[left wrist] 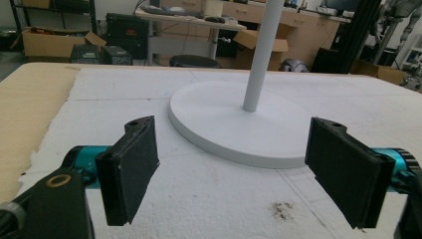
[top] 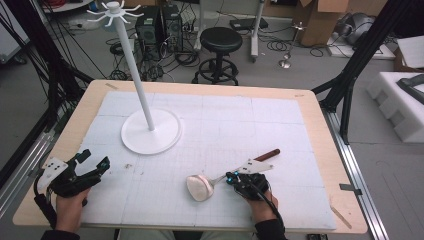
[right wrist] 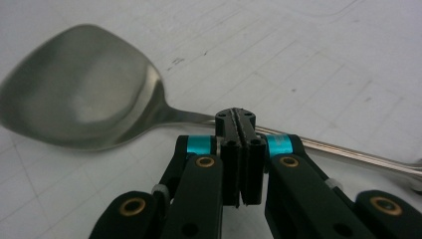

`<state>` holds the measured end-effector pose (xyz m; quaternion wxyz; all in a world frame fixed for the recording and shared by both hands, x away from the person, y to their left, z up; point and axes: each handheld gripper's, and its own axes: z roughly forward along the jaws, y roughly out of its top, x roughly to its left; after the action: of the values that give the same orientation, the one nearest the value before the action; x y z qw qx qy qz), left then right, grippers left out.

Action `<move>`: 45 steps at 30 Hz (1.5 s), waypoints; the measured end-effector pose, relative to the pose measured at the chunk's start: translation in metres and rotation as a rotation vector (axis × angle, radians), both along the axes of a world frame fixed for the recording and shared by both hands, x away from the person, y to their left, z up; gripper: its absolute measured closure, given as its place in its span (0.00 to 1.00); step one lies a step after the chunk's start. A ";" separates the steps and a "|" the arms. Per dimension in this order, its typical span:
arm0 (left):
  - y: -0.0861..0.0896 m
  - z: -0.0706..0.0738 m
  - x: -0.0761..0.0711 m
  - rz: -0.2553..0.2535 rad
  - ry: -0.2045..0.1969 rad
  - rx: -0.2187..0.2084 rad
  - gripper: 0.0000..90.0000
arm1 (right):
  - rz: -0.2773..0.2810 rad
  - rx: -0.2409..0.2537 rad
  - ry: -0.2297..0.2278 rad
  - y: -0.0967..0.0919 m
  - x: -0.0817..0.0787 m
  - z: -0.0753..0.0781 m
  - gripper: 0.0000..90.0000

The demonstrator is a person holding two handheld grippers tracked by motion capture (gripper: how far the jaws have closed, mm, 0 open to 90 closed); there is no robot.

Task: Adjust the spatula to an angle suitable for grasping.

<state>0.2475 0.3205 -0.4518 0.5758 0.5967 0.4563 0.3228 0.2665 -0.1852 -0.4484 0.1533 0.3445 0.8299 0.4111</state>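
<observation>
Right gripper [right wrist: 238,149] fingers pinched shut at spatula [right wrist: 84,89] neck, left gripper [left wrist: 239,169] fingers wide over bench [top: 320,130]; likely slip from thin, slick shaft.

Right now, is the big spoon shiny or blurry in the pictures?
In the right gripper view the spoon is close, a bit soft, its bowl showing dull grey reflections, no harsh glare; the gripper in front is sharper. In the high view the spoon is small and fuzzy. In the left gripper view the white stand looks evenly lit, with faint shadow.
</observation>
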 end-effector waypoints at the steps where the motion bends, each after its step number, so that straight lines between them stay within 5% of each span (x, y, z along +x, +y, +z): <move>1: 0.000 0.000 0.000 0.000 0.000 0.000 0.23 | 0.000 0.000 0.000 0.000 0.000 0.000 0.99; 18: 0.000 0.000 0.000 0.002 0.003 -0.001 0.23 | -0.055 0.014 0.017 0.000 0.009 0.006 0.99; 23: 0.000 0.000 0.000 0.002 0.004 -0.001 0.23 | 0.006 -0.032 0.020 0.003 0.001 0.003 0.99; 30: 0.000 0.000 0.000 0.002 0.003 -0.001 0.23 | 0.117 -0.066 0.019 0.029 -0.005 0.001 0.99; 45: 0.000 0.000 0.001 0.002 0.005 0.000 0.24 | 0.065 -0.063 0.003 0.054 0.005 -0.001 0.99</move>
<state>0.2482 0.3203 -0.4517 0.5741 0.5972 0.4585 0.3218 0.2713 -0.1317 -0.4493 0.1493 0.3129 0.8534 0.3892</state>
